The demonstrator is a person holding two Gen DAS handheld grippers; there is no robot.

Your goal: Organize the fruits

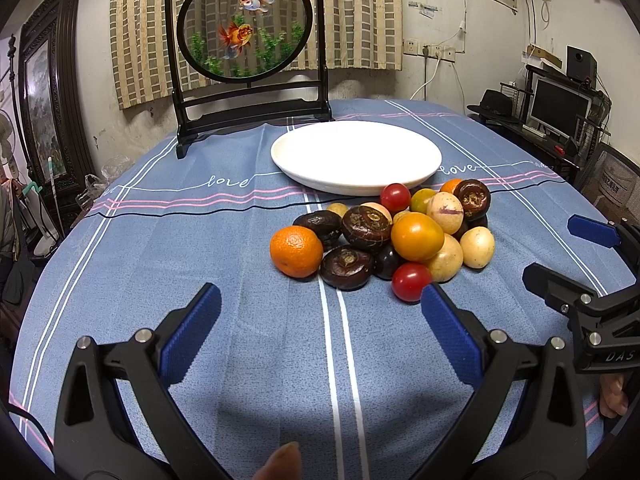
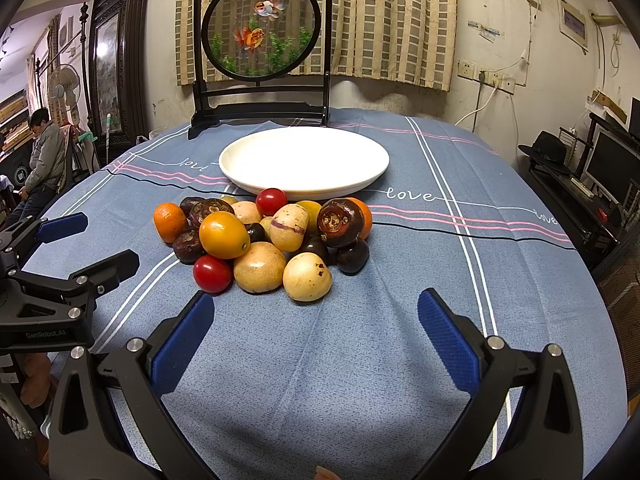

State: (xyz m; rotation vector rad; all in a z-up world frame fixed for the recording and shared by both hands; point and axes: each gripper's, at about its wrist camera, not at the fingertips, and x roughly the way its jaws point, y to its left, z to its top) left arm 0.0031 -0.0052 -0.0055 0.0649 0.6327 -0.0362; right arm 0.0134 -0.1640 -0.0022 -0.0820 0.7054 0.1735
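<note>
Hovering spread wide and empty, the left gripper [image 1: 320,312] and right gripper [image 2: 316,316] face the fruit pile [image 1: 384,236] at frame centre, below the bare plate [image 1: 356,156]; nothing is moved yet, so picking one fruit comes next.

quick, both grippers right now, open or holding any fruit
Left gripper: open, holding nothing, short of the fruit pile.
Right gripper: open, holding nothing, also short of the pile.
</note>
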